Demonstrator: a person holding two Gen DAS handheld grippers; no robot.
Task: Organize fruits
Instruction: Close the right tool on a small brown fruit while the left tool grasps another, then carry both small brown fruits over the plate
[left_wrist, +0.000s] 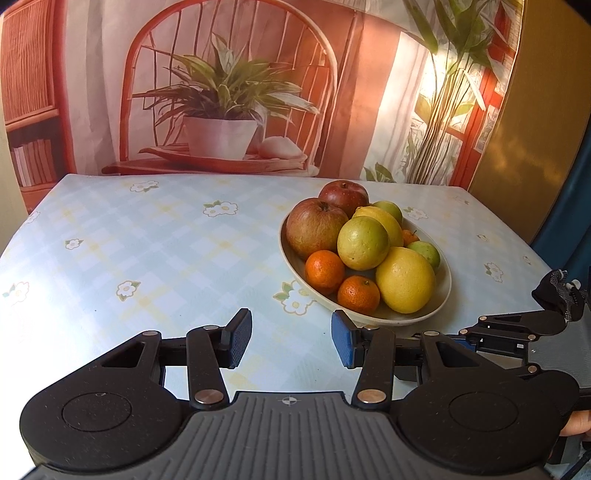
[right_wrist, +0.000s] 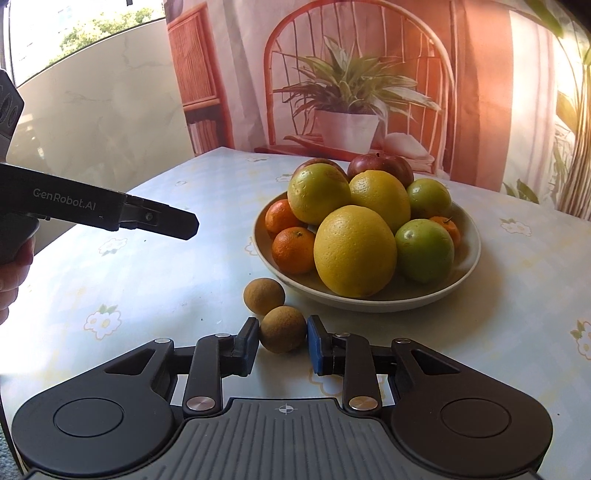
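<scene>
Our left gripper (left_wrist: 291, 338) has black linkage arms with round silver pivot pins, a ribbed grey body (left_wrist: 288, 435) marked by a small crosshair, and one blue pad. Our right gripper (right_wrist: 282, 345) is built alike. Seen from it, the left one's black side reads "GenRobot.AI" in white.

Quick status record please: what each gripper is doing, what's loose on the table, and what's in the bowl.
right gripper: shut on the nearer brown fruit, at table level
left gripper: open, nothing between the jaws, near the bowl
loose on tablecloth: second brown fruit, beside the bowl
bowl contents: apples, mandarins, green fruits, large yellow citrus
bowl state: piled high
</scene>
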